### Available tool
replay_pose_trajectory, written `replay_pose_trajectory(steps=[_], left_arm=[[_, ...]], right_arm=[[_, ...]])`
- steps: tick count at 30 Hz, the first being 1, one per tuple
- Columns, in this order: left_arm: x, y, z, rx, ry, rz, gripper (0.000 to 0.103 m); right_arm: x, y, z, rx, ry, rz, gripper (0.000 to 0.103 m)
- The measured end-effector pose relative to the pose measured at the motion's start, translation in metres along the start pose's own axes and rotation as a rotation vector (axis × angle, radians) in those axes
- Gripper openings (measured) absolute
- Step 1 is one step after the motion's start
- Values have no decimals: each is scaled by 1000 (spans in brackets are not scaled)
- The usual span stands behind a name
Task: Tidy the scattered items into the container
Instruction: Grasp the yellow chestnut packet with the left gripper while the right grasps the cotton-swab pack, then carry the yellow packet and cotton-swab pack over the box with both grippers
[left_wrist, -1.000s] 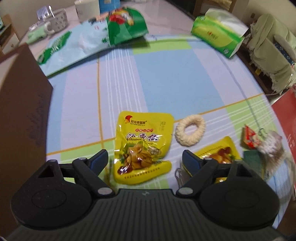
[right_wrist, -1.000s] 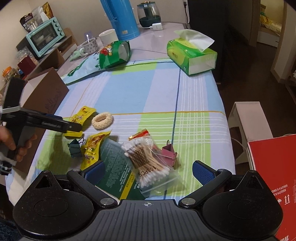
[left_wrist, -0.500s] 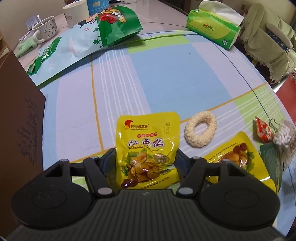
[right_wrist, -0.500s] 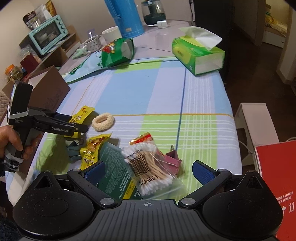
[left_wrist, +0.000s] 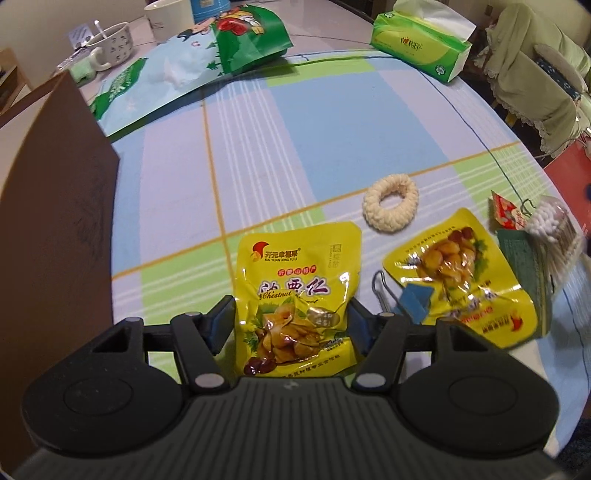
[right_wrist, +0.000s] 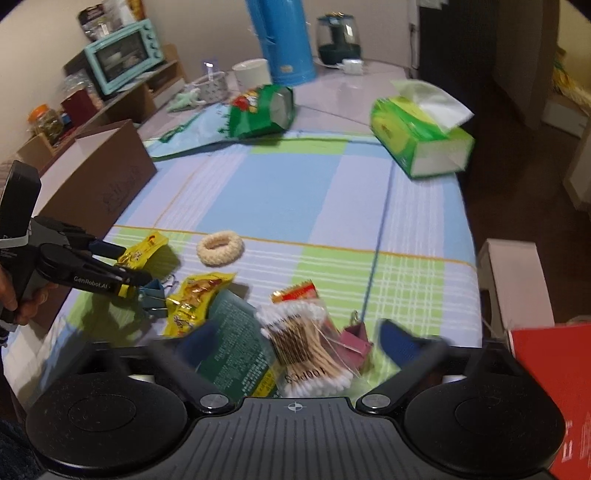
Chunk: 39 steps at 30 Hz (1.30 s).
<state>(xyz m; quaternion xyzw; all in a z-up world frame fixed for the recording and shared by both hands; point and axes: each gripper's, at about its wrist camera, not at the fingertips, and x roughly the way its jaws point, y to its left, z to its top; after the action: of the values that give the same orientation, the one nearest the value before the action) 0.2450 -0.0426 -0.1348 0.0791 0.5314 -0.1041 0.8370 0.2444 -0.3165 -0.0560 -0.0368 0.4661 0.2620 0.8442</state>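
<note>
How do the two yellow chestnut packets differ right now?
The near chestnut packet sits between the left gripper fingers, upright to the left wrist camera; the second chestnut packet lies free on the tablecloth, turned askew, a blue binder clip against it. Both are yellow.

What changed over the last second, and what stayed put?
The left gripper moved forward and closed its fingers on the chestnut pouch, which now looks lifted. The right gripper stayed open over the cotton swabs. The ring and second pouch haven't moved.

box (left_wrist: 55, 206) left of chestnut pouch (left_wrist: 295, 295) | ring (left_wrist: 390, 203) behind second pouch (left_wrist: 461, 277) | swabs (left_wrist: 554, 236) far right
</note>
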Motion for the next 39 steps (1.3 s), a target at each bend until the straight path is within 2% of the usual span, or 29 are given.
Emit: replay_pose_trajectory(steps=[9, 10, 11, 14, 15, 16, 17, 18, 27, 39], left_arm=[[-28, -5, -15, -29, -31, 1, 59], [-31, -6, -17, -31, -32, 2, 59], [-33, -7, -19, -31, -33, 4, 59], [-38, -9, -23, -35, -38, 9, 59], [-40, -10, -24, -36, -39, 10, 59], [-43, -10, -26, -37, -42, 11, 59], [-45, -11, -27, -38, -45, 11, 59], [-48, -12, -29, -38, -48, 11, 59], [-85, -16, -37, -44, -109, -6, 59], [-163, 6, -44, -46, -256, 6, 59]], right_arm=[[12, 8, -4, -80, 24, -10, 76], [14, 8, -4, -93, 29, -13, 71], [16, 8, -5, -107, 36, -8, 59], [27, 10, -7, -140, 58, -11, 56], [30, 11, -9, -157, 61, -23, 53], [34, 13, -10, -176, 64, -32, 43], [36, 14, -12, -190, 71, -31, 26], [36, 14, -12, -188, 69, -25, 24], [-12, 15, 5, -45, -56, 75, 21], [-34, 52, 31, -26, -90, 127, 21]])
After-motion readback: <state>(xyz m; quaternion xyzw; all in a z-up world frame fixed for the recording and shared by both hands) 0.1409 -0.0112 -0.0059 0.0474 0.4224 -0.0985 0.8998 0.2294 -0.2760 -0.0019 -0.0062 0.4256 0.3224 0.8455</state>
